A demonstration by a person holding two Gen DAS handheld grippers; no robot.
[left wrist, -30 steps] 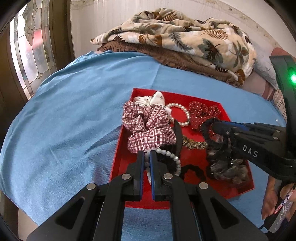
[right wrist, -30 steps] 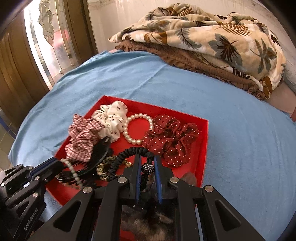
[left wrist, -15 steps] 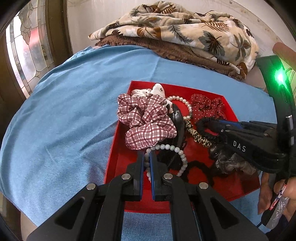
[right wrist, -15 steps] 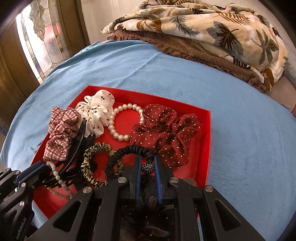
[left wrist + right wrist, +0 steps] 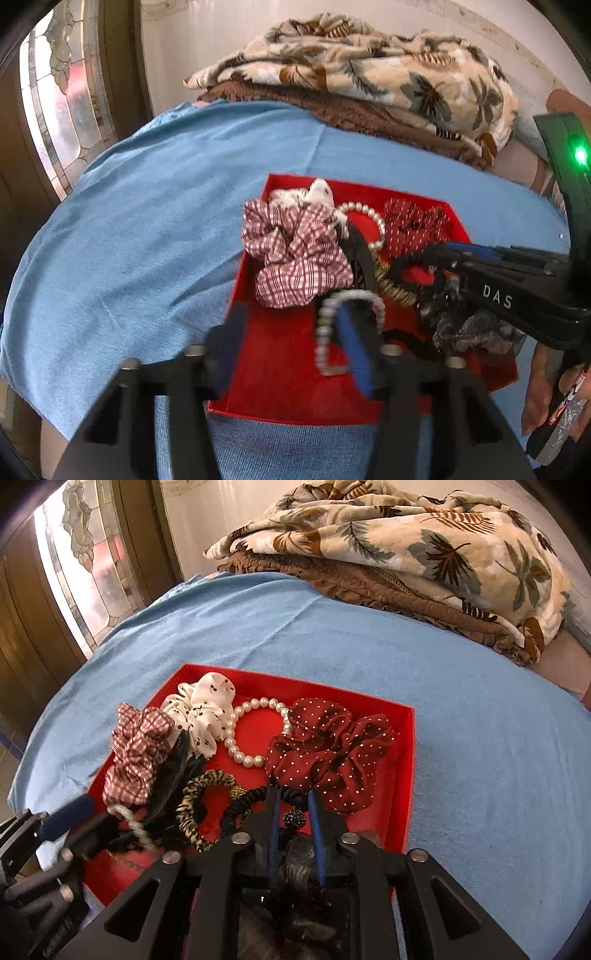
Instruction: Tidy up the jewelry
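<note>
A red tray (image 5: 280,384) (image 5: 402,775) on the blue cloth holds hair ties and bracelets. My left gripper (image 5: 291,325) is open, its fingers wide apart and blurred, over the tray's near left corner. A pearl bracelet (image 5: 325,332) (image 5: 135,821) lies looped against its right finger (image 5: 354,350). My right gripper (image 5: 293,801) is shut on a black beaded hair tie (image 5: 295,818), with a dark furry scrunchie (image 5: 299,853) under it. In the tray lie a plaid scrunchie (image 5: 295,254) (image 5: 138,749), a white scrunchie (image 5: 203,709), a second pearl bracelet (image 5: 243,731) and a red dotted scrunchie (image 5: 328,746).
A leopard-print hair tie (image 5: 199,805) and a black hair clip (image 5: 177,768) lie mid-tray. Folded leaf-print and brown blankets (image 5: 406,554) lie at the back of the blue cloth (image 5: 480,738). A stained-glass door (image 5: 85,561) stands at the left. The person's hand (image 5: 539,398) is at the right edge.
My left gripper has opened wide and let go of the pearl bracelet, which now rests in the tray. My right gripper stays shut on the black hair tie.
</note>
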